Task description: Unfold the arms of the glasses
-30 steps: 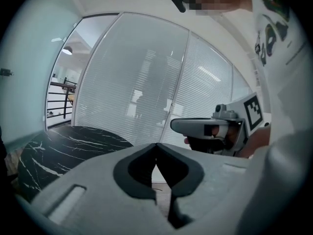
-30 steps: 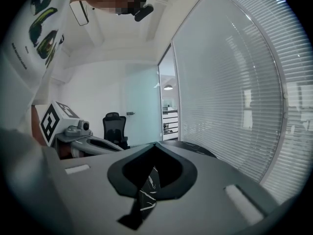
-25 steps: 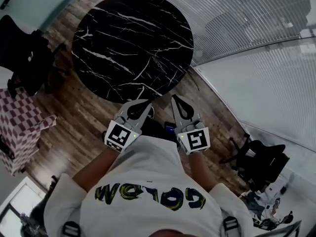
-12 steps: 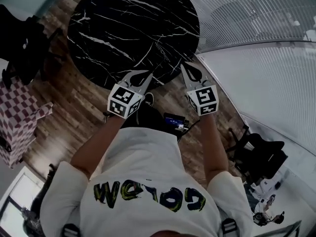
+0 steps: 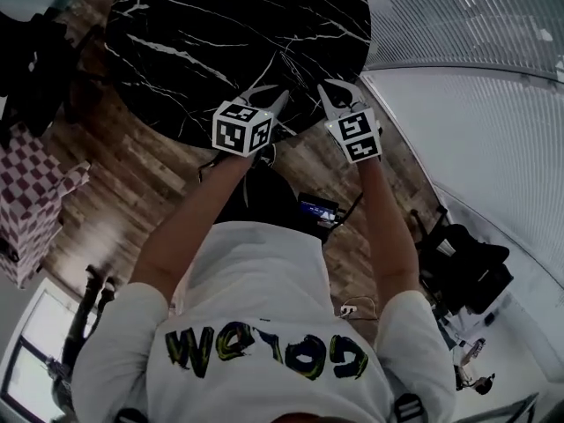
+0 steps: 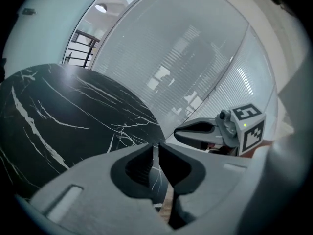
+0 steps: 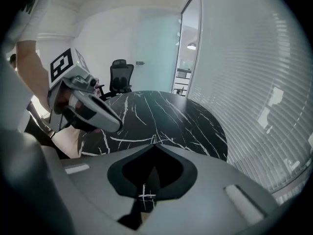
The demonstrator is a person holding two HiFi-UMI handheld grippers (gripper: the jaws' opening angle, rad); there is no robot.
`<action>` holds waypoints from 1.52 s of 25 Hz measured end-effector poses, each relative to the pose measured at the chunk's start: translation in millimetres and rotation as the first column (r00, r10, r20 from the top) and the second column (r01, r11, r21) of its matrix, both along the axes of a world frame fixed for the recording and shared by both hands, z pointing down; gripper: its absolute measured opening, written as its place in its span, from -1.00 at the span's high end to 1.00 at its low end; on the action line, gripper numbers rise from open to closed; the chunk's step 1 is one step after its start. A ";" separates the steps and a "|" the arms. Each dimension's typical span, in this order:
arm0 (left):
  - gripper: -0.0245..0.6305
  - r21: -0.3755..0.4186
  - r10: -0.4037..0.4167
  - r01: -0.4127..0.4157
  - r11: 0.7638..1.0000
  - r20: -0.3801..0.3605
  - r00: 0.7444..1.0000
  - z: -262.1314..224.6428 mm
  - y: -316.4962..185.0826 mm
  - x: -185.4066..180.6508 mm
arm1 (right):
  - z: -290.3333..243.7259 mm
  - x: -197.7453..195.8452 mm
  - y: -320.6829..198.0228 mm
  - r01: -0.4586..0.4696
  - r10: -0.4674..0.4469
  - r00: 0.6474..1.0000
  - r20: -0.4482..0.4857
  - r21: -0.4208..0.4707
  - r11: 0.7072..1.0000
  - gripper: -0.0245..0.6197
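No glasses show in any view. A round black marble table (image 5: 220,33) (image 6: 63,116) (image 7: 171,116) lies bare ahead of me. My left gripper (image 5: 280,95) (image 6: 156,145) hangs over the table's near edge. Its jaws are opening, with a narrow gap and nothing between them. My right gripper (image 5: 324,86) (image 7: 154,145) is beside it to the right, also at the table's near edge, shut with nothing in it. Each gripper shows in the other's view: the right gripper (image 6: 195,131) and the left gripper (image 7: 93,112).
A glass wall with blinds (image 5: 476,104) curves round the table's right side. A black office chair (image 5: 467,267) stands at the right, another chair (image 7: 121,75) beyond the table. A pink checked thing (image 5: 26,210) is at the left on the wooden floor (image 5: 132,174).
Both grippers have moved away from the person's body to the table's near edge. The left jaws have parted a little; the right jaws stay shut.
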State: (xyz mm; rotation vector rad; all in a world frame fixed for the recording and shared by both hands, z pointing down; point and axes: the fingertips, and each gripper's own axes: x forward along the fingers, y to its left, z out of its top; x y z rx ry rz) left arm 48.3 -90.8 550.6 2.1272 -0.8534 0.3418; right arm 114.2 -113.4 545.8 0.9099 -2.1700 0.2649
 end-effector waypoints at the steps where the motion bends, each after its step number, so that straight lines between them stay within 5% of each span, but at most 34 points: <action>1: 0.80 -0.022 -0.008 0.008 1.000 -0.011 1.000 6.9 -4.8 3.4 | 9.3 0.4 -4.3 0.005 -0.005 1.000 -0.004 -0.010 1.000 0.91; 11: 0.59 -0.234 -0.119 0.102 0.967 -0.061 0.991 69.6 -40.2 20.4 | 79.5 8.4 -23.9 0.071 -0.078 0.994 -0.074 -0.096 0.993 0.81; 26: 0.56 -0.394 -0.208 0.145 0.908 -0.124 0.970 97.1 -54.7 34.6 | 107.0 9.0 -25.9 0.105 -0.118 0.988 -0.102 -0.126 0.986 0.75; 33: 0.87 -0.422 -0.246 0.170 0.890 -0.131 0.960 95.5 -60.5 37.2 | 111.9 4.1 -22.9 0.115 -0.129 0.987 -0.095 -0.137 0.984 0.75; 38: 0.89 -0.432 -0.231 0.159 0.888 -0.120 0.966 92.6 -59.7 37.4 | 109.0 2.8 -22.0 0.114 -0.126 0.988 -0.091 -0.128 0.985 0.75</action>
